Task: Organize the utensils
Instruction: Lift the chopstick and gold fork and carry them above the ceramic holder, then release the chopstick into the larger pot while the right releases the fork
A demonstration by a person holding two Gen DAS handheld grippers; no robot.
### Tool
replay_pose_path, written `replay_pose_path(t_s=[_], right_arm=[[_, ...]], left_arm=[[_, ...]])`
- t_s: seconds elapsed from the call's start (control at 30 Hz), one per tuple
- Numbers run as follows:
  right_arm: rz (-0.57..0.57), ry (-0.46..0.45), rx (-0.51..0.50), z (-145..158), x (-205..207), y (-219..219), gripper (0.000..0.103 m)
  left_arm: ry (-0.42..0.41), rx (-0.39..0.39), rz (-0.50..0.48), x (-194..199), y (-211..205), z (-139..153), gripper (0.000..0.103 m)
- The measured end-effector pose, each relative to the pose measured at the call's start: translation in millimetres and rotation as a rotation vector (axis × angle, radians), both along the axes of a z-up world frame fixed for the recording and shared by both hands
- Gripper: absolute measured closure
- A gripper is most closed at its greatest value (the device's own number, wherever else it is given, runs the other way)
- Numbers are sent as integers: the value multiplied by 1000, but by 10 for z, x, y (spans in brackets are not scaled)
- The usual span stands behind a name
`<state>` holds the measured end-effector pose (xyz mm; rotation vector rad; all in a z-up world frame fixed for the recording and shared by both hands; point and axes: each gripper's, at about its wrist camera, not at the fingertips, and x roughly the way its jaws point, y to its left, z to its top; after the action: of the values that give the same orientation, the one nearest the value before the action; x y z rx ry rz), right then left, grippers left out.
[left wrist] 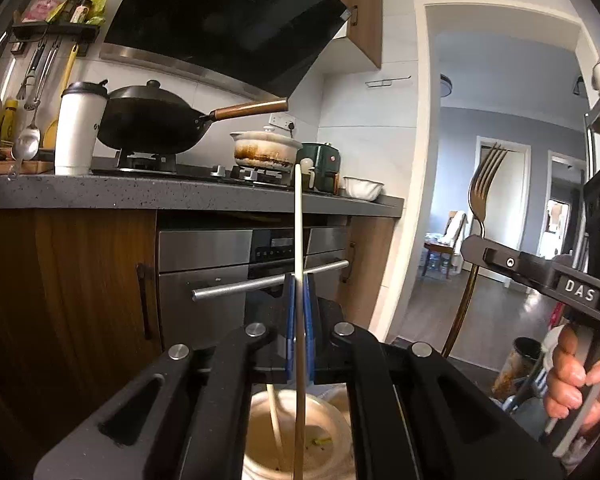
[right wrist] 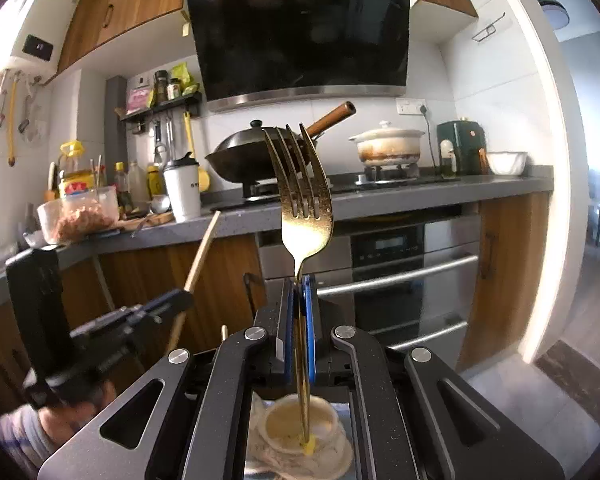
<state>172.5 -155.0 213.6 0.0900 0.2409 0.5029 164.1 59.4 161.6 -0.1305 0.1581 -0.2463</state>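
Left gripper [left wrist: 299,280] clamped on pale chopstick [left wrist: 298,220], held upright, lower end over cream holder [left wrist: 332,420]; 1 more chopstick [left wrist: 275,420] leaning inside it. Right gripper [right wrist: 299,280] closed on gold fork [right wrist: 306,216], tines up, handle tip dipping into same holder [right wrist: 284,416]. Behind: wok [right wrist: 252,160] on stove, oven [right wrist: 412,276] below counter.

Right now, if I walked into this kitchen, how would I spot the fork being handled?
Look in front of the steel oven under the grey stone countertop. There the right gripper pinches a gold metal fork upright by its handle, tines up. The only other utensil held nearby is a plain pale chopstick; the fork alone is shiny, gold and four-pronged.
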Motion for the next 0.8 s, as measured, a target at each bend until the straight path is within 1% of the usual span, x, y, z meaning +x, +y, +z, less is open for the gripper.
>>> replay_pose_path(t_s=[0.1, 0.13, 0.27, 0.33, 0.53, 0.7, 0.8], right_arm=[[4, 4, 4, -125, 104, 66, 97], [0, 5, 0, -167, 126, 76, 97], [-16, 30, -20, -408, 255, 130, 97], [-20, 61, -29, -520, 307, 140, 97], [-26, 149, -24, -813, 405, 110, 97], [-25, 185, -35, -968, 421, 107, 97], [-28, 213, -38, -1050, 429, 102, 97]], left_arm=[[-17, -18, 6, 84, -21, -89, 99], [-18, -11, 25, 112, -33, -141, 99], [-1, -15, 49, 145, -11, -305, 99], [7, -6, 51, 125, 4, -382, 99], [54, 7, 40, 4, 71, -593, 99], [85, 57, 39, -60, 46, -683, 99], [111, 55, 44, -71, 62, -724, 99]])
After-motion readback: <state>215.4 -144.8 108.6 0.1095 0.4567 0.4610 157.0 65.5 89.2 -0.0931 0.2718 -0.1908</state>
